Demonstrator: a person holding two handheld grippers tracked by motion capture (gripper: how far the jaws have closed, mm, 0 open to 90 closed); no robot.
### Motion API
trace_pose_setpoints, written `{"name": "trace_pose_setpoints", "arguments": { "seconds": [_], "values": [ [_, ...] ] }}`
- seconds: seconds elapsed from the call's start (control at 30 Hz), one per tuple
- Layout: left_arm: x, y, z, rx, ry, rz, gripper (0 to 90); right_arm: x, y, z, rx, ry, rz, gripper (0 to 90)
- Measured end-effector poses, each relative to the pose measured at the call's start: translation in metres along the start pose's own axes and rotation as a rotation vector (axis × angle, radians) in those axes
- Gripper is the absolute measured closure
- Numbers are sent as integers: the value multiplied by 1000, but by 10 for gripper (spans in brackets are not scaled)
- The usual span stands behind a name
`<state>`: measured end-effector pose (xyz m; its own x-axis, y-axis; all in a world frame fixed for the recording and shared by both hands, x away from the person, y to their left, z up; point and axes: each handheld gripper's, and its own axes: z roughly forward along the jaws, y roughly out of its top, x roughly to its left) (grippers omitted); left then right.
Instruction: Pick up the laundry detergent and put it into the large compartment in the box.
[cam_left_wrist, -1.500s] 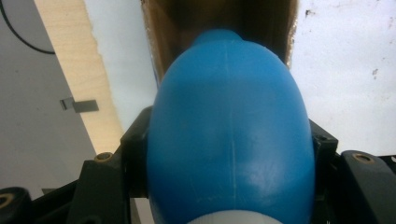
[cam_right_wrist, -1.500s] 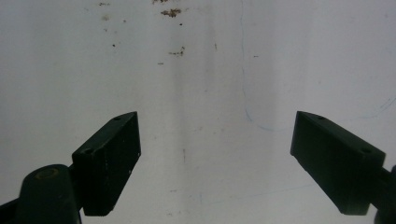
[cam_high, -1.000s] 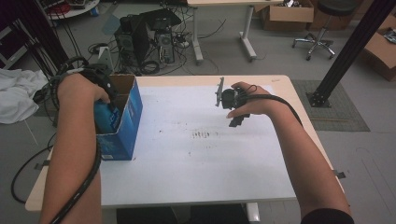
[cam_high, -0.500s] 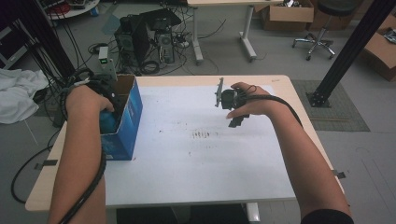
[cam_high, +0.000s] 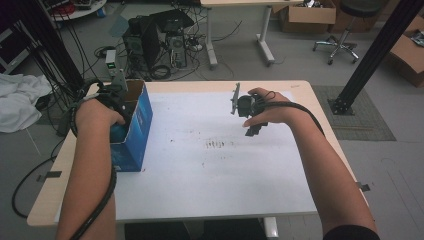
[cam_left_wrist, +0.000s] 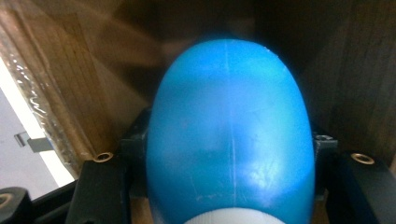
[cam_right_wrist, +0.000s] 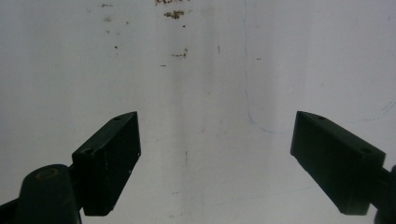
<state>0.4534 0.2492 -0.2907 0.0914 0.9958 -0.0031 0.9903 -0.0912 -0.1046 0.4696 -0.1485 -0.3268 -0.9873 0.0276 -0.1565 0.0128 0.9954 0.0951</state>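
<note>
A blue-sided cardboard box (cam_high: 136, 127) stands open at the table's left edge. My left gripper (cam_high: 116, 102) reaches down into it, and its fingertips are hidden by the box wall in the high view. In the left gripper view the black jaws are shut on a smooth blue egg-shaped object (cam_left_wrist: 229, 126) with a white part at its near end. The box's brown inner walls (cam_left_wrist: 70, 84) surround it. My right gripper (cam_high: 251, 131) hovers over the white sheet (cam_high: 220, 170) right of centre. In the right gripper view the right gripper (cam_right_wrist: 217, 154) is open, with bare sheet between its jaws.
Dark specks (cam_high: 215, 145) mark the middle of the sheet. Behind the table, computer towers (cam_high: 155, 42) and cables lie on the floor. A white cloth (cam_high: 17, 100) lies at the left, and a black post (cam_high: 372, 55) stands at the right.
My left hand has sunk deeper into the blue box with the blue object still gripped. The right hand and its gripper have stayed where they were.
</note>
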Motion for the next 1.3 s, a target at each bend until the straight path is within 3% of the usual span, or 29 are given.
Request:
{"name": "trace_pose_setpoints", "arguments": {
  "seconds": [0.7, 0.83, 1.3],
  "values": [
    [2, -7, -3, -41, -22, 1, 364, 2, -1, -4, -3, 0, -4, 164],
    [1, -8, -7, -51, -12, -13, 328, 2, 0, -4, -5, 3, -7, 164],
    [-6, -12, -24, -82, 16, 11, 316, 4, 0, -7, -10, -1, -8, 163]
  ]
}}
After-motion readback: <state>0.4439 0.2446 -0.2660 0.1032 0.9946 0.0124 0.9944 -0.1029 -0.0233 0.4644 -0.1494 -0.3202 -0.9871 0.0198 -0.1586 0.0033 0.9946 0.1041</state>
